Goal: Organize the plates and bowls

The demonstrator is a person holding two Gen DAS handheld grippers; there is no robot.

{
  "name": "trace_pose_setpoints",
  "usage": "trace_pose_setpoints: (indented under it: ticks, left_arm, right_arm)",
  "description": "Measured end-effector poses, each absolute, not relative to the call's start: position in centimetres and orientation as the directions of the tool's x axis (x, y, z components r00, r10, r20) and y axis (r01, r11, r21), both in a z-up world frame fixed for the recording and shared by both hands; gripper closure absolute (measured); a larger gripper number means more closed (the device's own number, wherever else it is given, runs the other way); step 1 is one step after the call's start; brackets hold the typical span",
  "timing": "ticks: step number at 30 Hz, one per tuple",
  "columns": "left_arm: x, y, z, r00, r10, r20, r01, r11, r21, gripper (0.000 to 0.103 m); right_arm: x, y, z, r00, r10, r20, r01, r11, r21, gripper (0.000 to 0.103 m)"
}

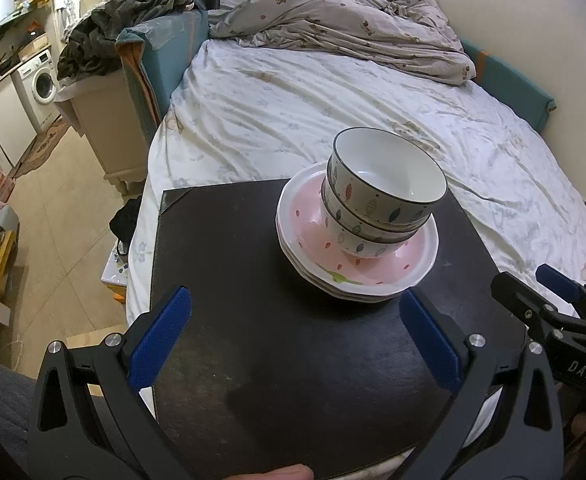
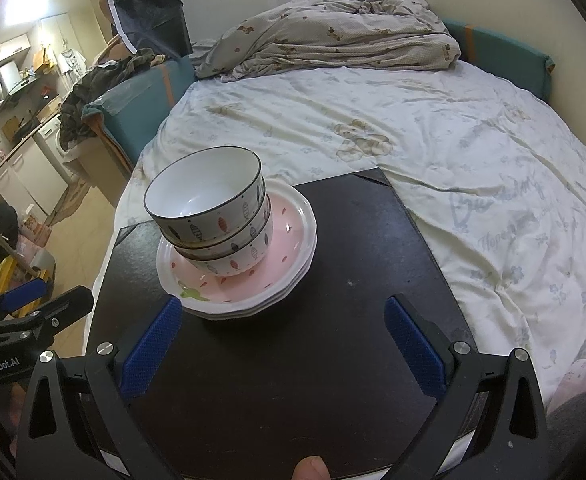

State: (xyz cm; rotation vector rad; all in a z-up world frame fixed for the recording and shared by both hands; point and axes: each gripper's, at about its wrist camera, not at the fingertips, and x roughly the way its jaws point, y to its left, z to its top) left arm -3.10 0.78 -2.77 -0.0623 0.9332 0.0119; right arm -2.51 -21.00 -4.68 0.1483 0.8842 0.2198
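Bed [image 1: 333, 112] fills the centre, covered by a pale printed sheet. Crumpled duvet [image 1: 353, 20] lies at 12 o'clock against a plain cream wall [image 1: 513, 20]. Teal padding [image 1: 509, 84] lines the bed edge at 2 o'clock. Clothes pile [image 1: 105, 36] sits at 10 o'clock above a beige cabinet [image 1: 109, 132]. Washing machine [image 1: 41, 80] and kitchen counter stand at 9 o'clock. Floor [image 1: 65, 208] is beige tile. Ceiling light [image 2: 25, 0] glares at 10 o'clock in the right view.

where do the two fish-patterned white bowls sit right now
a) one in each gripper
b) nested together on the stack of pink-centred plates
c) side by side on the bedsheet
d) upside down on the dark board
b: the two nested fish-patterned white bowls stand upright on the stack of pink-centred plates, which rests on the dark board; the left gripper and right gripper are both open and empty.
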Motion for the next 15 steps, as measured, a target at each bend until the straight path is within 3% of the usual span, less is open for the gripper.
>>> trace_pose_setpoints:
  ticks: [15]
  left_arm:
    - [-3.18,0.61,-2.87,0.585,-0.027,-0.811,-0.043,0.997,-0.064,0.000]
  right_arm:
    - [-2.33,-21.37,-4.62,0.613,0.249,-0.749,-0.128,0.968,0.217,0.000]
